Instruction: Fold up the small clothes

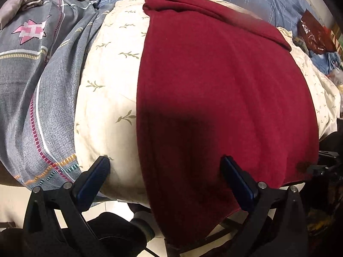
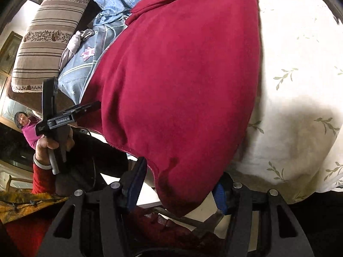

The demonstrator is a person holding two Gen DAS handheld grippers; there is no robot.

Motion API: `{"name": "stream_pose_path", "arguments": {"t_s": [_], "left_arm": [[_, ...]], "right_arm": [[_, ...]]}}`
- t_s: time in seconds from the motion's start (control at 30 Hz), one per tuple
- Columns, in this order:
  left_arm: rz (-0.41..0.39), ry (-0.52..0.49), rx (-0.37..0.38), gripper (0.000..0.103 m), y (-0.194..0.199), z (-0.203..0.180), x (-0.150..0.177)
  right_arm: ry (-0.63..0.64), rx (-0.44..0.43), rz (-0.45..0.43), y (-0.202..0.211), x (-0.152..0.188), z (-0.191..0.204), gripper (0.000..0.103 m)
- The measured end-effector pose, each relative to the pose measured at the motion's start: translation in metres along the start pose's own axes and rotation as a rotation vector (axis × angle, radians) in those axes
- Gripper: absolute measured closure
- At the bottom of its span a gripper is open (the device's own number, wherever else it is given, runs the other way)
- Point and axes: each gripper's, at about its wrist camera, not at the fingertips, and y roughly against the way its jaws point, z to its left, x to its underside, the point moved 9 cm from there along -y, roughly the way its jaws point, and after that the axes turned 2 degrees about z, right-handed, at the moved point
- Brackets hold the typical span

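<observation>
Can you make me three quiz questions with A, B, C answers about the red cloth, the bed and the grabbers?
1. Where does the red garment lie?
A. on the cream leaf-print quilt
B. on the floor
C. in a basket

2. What colour are the left gripper pads?
A. yellow
B. blue
C. white

3. How do the left gripper's jaws stand?
A. shut tight
B. shut on a sock
C. wide open

Answers: 1 A, the garment is spread over the quilt; 2 B, both pads show blue; 3 C, a wide gap separates them.
</observation>
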Motion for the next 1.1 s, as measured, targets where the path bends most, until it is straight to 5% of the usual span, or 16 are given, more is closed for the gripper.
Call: {"name": "stream_pose_path", "arguments": {"t_s": [0.3,0.53,0.67,1.1], "left_arm": [[-0.001,-0.006,-0.014,0.002,0.000,0.002,0.000],[-0.041,0.106,0.002,0.059,0.014,0.023,-0.006],[-0.027,0.148,0.035,0.072,0.017,0.028,-0.007],[-0.030,0.135,-0.002,0.065,0.037,0.021,-0.002]], "right_arm": [[-0.004,0.004,0.001,-0.003,0.004,0.006,0.082],[0.027,-0.058,-0.037,0.009,-0.007,0.020,0.083],[0.061,-0.081,-0.086,0.023,-0.020,0.027,0.084],[0.043,-0.094,-0.072,0.014,-0.023,0.020,0.083]]}}
